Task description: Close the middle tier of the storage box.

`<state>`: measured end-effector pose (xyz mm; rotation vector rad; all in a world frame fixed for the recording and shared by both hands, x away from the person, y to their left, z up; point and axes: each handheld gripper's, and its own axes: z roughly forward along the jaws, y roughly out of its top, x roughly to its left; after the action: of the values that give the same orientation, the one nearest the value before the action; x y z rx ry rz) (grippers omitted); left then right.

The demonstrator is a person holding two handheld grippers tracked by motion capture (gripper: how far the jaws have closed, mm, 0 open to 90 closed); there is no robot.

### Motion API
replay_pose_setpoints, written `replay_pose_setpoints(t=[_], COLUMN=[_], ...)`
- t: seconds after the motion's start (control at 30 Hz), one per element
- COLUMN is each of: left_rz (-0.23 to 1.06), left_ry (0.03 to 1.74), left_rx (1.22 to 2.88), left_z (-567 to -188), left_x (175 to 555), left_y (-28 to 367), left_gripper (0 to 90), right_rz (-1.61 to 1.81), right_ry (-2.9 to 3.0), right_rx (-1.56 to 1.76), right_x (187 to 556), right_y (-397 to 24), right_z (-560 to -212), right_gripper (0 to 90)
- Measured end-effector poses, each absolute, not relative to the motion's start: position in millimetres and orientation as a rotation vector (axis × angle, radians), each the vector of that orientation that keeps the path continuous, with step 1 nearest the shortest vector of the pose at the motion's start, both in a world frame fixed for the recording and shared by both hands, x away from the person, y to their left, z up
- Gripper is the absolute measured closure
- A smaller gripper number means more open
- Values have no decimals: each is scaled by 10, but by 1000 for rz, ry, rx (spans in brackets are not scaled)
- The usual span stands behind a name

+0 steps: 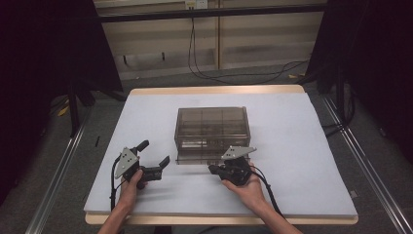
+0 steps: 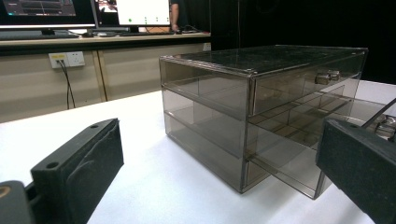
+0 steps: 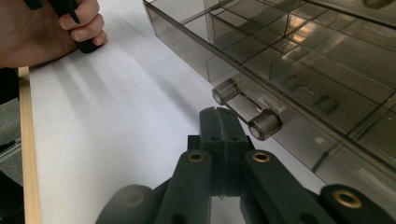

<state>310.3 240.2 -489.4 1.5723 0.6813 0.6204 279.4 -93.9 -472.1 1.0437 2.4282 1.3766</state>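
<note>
A smoky transparent drawer cabinet (image 1: 212, 127) is seen near the middle of the white table mat (image 1: 292, 165), its lowest drawer (image 1: 204, 158) pulled partly out toward the person. In the left gripper view the open drawer (image 2: 299, 158) is shown projecting from the cabinet front, with divided compartments visible inside.

The left gripper (image 1: 156, 158) is held by the left hand (image 1: 132, 183) at the mat's near left, apart from the cabinet — jaws spread wide, nothing between them.

The right gripper (image 1: 214, 168) is held by the right hand (image 1: 248, 187) just in front of the open drawer. In the right gripper view its jaws are pressed together, with the tip (image 3: 223, 126) beside the clear bar handle (image 3: 247, 109) — possibly touching, but not closed around it.
</note>
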Motion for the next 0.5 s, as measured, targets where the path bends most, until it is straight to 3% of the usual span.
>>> replay_pose_setpoints(t=[0.5], left_rz=[615], left_ry=[679], left_rx=[1571], left_z=[-4895], left_x=[3103], left_y=[2402], left_gripper=[8], right_rz=[1391], right_ry=[2409], right_rx=[1055], right_x=[2814], right_y=[-962], right_z=[-4704], right_gripper=[900])
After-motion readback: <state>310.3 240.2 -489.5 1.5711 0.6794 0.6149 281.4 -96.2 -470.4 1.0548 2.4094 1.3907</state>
